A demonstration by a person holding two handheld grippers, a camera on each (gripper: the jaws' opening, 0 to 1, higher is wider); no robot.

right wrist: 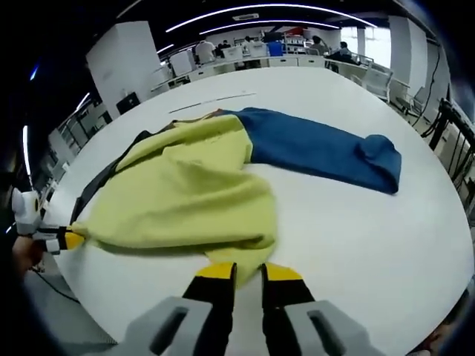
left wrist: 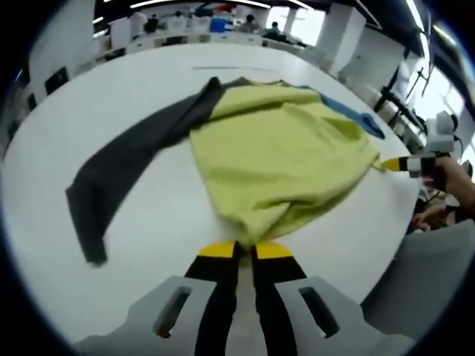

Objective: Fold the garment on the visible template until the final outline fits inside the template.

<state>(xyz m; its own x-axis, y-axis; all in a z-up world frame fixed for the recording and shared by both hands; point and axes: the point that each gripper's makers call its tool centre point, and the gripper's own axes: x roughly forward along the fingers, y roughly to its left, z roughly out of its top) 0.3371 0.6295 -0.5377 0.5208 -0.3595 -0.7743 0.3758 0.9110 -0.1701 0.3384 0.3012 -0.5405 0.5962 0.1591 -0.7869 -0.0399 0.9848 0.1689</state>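
Your left tool (left wrist: 245,250) is pinched shut on one hem corner of the sweatshirt (left wrist: 282,156), and your right tool (right wrist: 243,271) is clamped on the other. The yellow-green body lies bunched on the white tabletop (left wrist: 148,222), with the dark grey sleeve (left wrist: 126,170) splayed one way and the blue sleeve (right wrist: 319,152) the other. No template outline is clear to me. If you lift unevenly, the body may twist, or a sleeve may drag under and spoil the fold.
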